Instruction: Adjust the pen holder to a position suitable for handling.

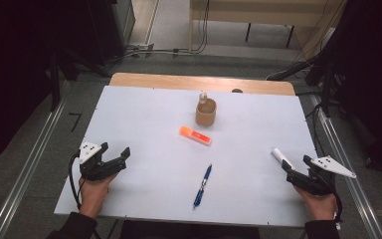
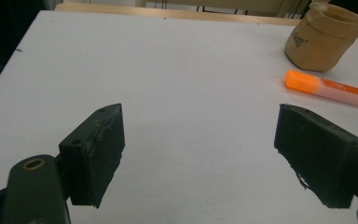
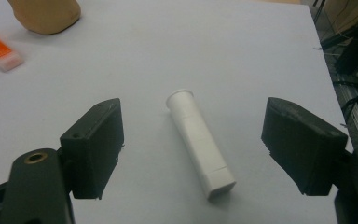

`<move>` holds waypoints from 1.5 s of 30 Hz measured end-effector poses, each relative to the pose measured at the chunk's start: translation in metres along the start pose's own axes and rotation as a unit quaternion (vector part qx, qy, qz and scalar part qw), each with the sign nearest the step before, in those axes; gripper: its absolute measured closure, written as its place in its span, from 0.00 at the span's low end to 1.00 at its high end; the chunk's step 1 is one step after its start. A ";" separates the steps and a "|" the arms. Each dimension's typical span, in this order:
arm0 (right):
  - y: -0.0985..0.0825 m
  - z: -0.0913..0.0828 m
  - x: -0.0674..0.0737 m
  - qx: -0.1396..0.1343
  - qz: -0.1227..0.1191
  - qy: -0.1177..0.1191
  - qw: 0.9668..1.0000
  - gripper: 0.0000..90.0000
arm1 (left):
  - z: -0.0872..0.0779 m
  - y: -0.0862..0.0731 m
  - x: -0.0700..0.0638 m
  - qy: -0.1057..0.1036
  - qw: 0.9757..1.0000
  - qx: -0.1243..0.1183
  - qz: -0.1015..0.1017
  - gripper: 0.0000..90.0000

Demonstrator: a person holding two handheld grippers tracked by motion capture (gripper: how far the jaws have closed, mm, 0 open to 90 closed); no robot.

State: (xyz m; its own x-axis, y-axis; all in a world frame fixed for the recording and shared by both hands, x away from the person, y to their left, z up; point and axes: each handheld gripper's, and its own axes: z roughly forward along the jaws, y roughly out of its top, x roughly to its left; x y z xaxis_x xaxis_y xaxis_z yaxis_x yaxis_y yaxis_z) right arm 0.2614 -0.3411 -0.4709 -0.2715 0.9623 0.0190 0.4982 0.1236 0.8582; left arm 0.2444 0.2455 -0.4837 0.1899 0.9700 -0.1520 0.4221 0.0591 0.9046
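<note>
Lined up over the white tube, fingers wide and holding nothing.

Right gripper [image 3: 193,149] poised with the white tube [image 3: 199,142] lying flat on the counter [image 1: 144,114] between its spread fingers [image 3: 95,144], untouched; best to lower squarely, straddle the middle, and close gently to stop a roll. Left gripper [image 1: 113,158] also wide, holding nothing, resting near the left edge. High view adds the blue pen [image 1: 202,185]; left gripper view gives the orange marker [image 2: 327,88] and tan pouch [image 2: 324,38] up close.
</note>
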 end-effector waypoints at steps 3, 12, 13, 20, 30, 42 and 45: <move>0.004 0.001 0.003 0.000 -0.005 0.001 1.000 0.21 | -0.002 0.000 -0.001 0.005 1.000 -0.005 0.003 0.18; 0.015 0.009 0.013 -0.003 -0.021 0.015 1.000 0.21 | 0.001 0.000 -0.003 0.005 1.000 0.003 0.006 0.18; 0.020 0.012 0.017 -0.004 -0.023 0.020 1.000 0.21 | 0.001 0.000 -0.003 0.003 1.000 0.004 0.008 0.18; 0.032 0.026 0.028 0.000 -0.030 0.035 0.999 0.21 | 0.004 0.000 -0.007 -0.009 1.000 0.010 0.011 0.15; 0.057 0.053 0.045 0.000 -0.031 0.053 0.998 0.22 | 0.004 0.000 -0.007 -0.005 1.000 0.011 0.014 0.12; 0.090 0.098 0.075 0.008 -0.041 0.073 0.996 0.27 | 0.006 0.000 -0.008 -0.005 1.000 0.011 0.016 0.12; 0.102 0.107 0.085 0.005 -0.051 0.082 0.995 0.32 | 0.006 -0.001 -0.008 -0.005 1.000 0.012 0.017 0.12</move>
State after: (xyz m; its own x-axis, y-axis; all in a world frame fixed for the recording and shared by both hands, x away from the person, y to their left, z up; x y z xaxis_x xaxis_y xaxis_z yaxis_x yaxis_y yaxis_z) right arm 0.3774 -0.2208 -0.4366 -0.4517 0.8920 0.0158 0.4695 0.2227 0.8544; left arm 0.2482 0.2361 -0.4855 0.2135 0.9687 -0.1264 0.4357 0.0214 0.8998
